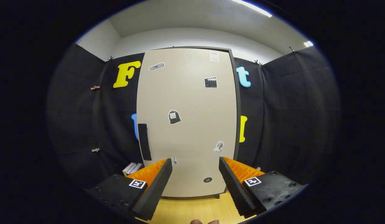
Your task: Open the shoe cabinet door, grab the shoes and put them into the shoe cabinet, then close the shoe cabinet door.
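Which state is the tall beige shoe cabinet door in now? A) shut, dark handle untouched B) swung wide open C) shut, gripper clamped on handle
A: the beige cabinet door sits flush and closed, and the gripper is open, short of the black vertical handle.

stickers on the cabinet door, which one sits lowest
The small dark oval sticker, near the door's bottom edge, between the open gripper's fingers. The bust sticker and the others sit higher.

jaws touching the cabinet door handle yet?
Apart. In the gripper view the gripper hangs open, jaws spread, well short of the closed shoe cabinet door; the handle sits beyond the left jaw.
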A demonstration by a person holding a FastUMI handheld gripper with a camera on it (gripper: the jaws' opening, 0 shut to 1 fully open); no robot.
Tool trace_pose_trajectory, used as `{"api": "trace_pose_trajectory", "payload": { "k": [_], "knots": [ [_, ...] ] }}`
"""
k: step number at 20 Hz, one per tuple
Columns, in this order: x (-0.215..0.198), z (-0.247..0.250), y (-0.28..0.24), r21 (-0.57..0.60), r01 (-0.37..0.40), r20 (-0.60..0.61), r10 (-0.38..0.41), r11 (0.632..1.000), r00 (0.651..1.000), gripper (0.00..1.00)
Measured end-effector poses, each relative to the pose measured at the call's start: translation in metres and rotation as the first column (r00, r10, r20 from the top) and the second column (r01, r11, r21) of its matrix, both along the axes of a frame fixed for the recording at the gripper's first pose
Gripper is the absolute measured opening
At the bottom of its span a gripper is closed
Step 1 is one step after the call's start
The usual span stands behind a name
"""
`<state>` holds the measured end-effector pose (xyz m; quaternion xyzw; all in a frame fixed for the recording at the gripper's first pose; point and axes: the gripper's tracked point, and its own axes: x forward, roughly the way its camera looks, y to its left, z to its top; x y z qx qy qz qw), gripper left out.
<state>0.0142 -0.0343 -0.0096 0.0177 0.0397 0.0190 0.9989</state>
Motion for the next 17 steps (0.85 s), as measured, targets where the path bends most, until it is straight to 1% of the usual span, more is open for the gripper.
{"api": "trace_pose_trajectory", "payload": {
  "k": [10, 17],
  "knots": [
    [0.0005, -0.0007, -0.0037, -0.009, 0.010, 0.000, -0.010, 1.000, 1.000, 0.98],
    [0.0029, -0.0028, 0.0005, -0.006, -0.001, -0.002, 0.001, 1.000, 1.000, 0.98]
  ]
}}
